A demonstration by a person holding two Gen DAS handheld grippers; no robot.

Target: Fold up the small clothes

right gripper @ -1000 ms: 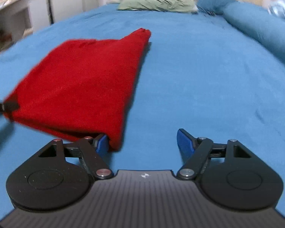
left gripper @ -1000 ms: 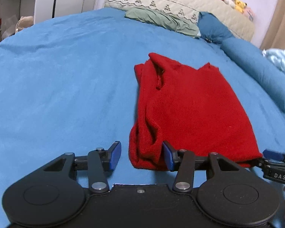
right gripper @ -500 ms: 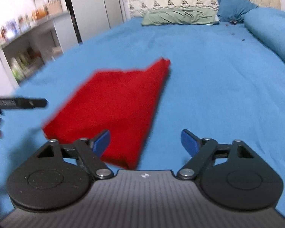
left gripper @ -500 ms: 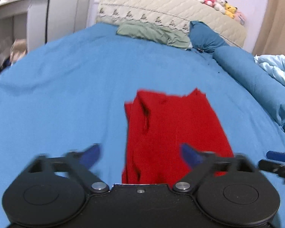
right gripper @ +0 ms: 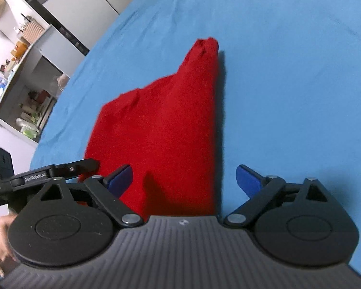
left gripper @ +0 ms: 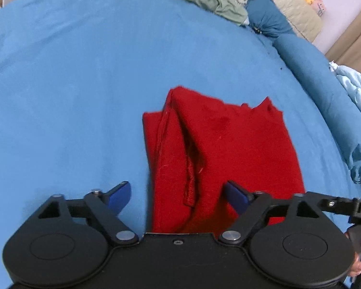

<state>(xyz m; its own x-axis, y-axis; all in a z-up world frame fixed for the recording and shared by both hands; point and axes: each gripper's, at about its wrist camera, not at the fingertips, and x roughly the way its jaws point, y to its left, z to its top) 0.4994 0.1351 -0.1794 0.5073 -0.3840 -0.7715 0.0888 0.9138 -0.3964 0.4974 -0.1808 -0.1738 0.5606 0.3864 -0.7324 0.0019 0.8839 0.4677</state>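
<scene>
I see the red garment (left gripper: 219, 154) lying folded on the bed (left gripper: 72, 96), its long axis running away from both grippers. My left gripper (left gripper: 178, 197) is closing with cloth between its fingers (no pinch yet); the right gripper (right gripper: 184, 177) stands released over the near edge.

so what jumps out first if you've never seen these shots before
The bright red folded knit garment lying flat in the middle of the wide blue bedspread grabs the eye first. Next come the two black grippers with blue pads at the near edge, the left gripper closing a little and the right gripper wide open, neither pressing the cloth.
</scene>
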